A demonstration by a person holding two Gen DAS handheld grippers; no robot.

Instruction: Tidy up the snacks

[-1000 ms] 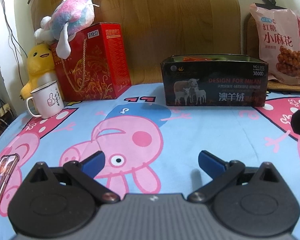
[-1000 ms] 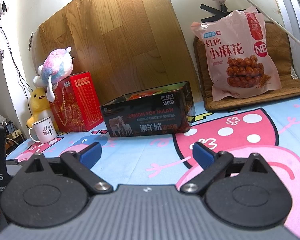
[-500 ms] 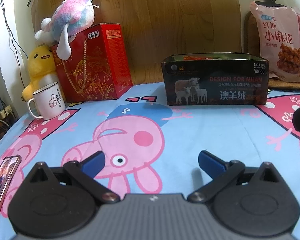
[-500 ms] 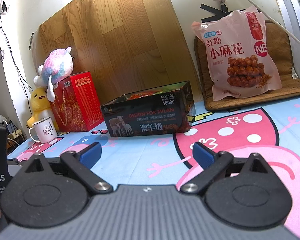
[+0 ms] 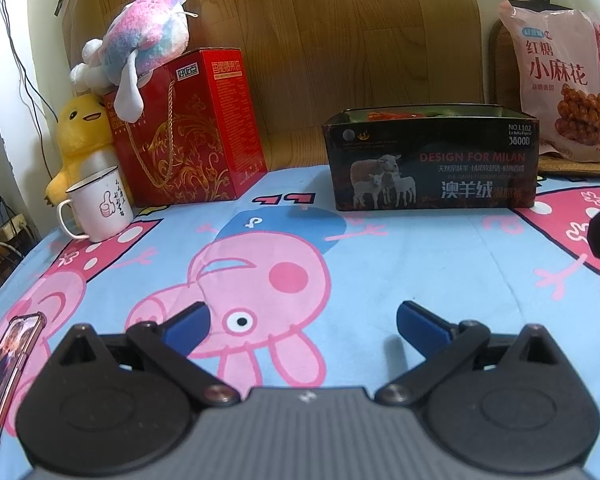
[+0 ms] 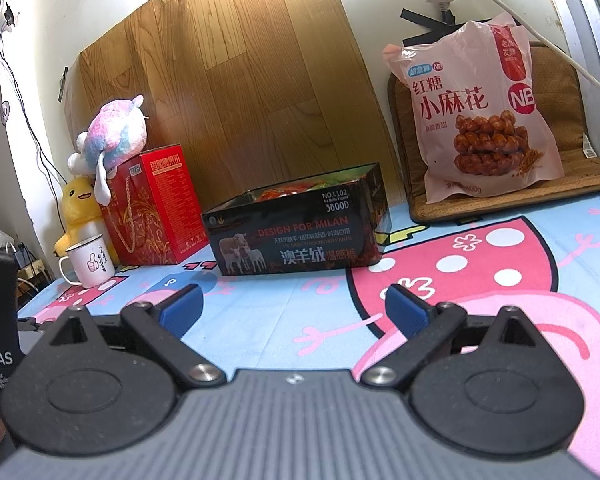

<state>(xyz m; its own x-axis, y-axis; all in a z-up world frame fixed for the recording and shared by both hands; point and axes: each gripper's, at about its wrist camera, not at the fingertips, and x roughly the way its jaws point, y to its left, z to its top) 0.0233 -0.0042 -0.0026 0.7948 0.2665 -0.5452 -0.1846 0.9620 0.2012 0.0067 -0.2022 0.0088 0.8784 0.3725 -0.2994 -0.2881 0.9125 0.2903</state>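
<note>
A dark open box [image 5: 430,160] printed "DESIGN FOR MILAN" stands at the back of the cartoon-print cloth, with orange snack packets showing just above its rim; it also shows in the right wrist view [image 6: 296,230]. A large pink bag of twisted dough snacks [image 5: 562,80] leans upright at the back right, also seen in the right wrist view [image 6: 476,116]. My left gripper [image 5: 302,320] is open and empty, low over the cloth, well short of the box. My right gripper [image 6: 294,306] is open and empty, also short of the box.
A red gift box [image 5: 184,128] with a pastel plush [image 5: 140,44] on top stands at the back left, beside a yellow duck plush [image 5: 80,136] and a white mug [image 5: 100,208]. A phone [image 5: 8,368] lies at the left edge. A wooden board [image 6: 228,92] leans on the wall.
The left wrist view has shifted slightly, so the box and red gift box sit a little further right. The right gripper has barely moved. Both grippers stay open.
</note>
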